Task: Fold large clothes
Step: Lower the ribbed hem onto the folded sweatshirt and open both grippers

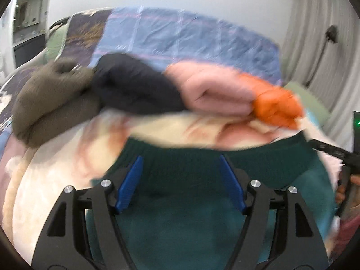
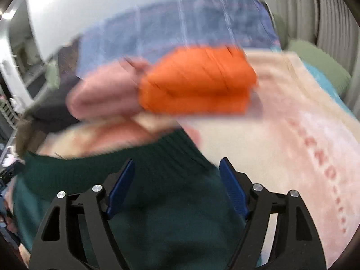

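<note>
The dark green sweater (image 1: 180, 213) lies flat on the bed's pink blanket (image 2: 281, 135), soft, limp, probably best pinched at its ribbed hem (image 2: 112, 166), under both wide-open, empty grippers, left (image 1: 180, 184) and right (image 2: 177, 189).

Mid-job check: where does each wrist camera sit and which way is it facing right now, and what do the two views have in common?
Left wrist: rides the left gripper, angled down over the dark green garment toward a row of folded clothes; jaws open; the right gripper shows at right edge.
Right wrist: rides the right gripper, over the same green garment, facing the orange bundle; jaws open.
Shared: green garment, orange and pink bundle, blue bedspread.
</note>
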The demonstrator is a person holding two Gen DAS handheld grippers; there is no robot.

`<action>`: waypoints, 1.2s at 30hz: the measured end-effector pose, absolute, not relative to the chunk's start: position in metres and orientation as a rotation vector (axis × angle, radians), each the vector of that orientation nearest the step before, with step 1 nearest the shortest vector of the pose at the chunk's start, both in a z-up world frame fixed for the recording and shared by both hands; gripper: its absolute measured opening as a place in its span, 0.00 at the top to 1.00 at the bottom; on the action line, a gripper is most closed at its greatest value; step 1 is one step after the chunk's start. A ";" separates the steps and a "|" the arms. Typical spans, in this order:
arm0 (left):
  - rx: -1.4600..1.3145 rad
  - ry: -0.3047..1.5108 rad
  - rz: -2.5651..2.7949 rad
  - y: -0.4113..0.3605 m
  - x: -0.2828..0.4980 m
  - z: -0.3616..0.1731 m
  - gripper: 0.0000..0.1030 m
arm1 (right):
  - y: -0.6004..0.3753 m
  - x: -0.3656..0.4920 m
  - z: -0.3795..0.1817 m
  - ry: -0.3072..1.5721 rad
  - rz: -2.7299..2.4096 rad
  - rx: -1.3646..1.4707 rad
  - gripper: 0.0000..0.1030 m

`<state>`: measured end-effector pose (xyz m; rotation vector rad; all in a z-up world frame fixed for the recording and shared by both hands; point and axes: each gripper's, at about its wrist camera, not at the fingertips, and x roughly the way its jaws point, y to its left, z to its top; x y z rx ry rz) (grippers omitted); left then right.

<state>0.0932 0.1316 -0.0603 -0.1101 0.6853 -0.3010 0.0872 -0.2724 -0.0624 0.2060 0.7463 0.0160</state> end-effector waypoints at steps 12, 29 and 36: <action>0.013 0.935 -0.352 0.054 0.149 -0.118 0.04 | -0.219 0.147 -0.126 0.960 0.168 0.143 0.25; -0.077 0.891 -0.306 0.141 0.120 -0.123 0.02 | -0.285 0.098 -0.132 0.895 0.012 0.175 0.05; -0.063 0.846 -0.275 0.140 0.111 -0.115 0.02 | -0.289 0.090 -0.116 0.869 -0.025 0.203 0.09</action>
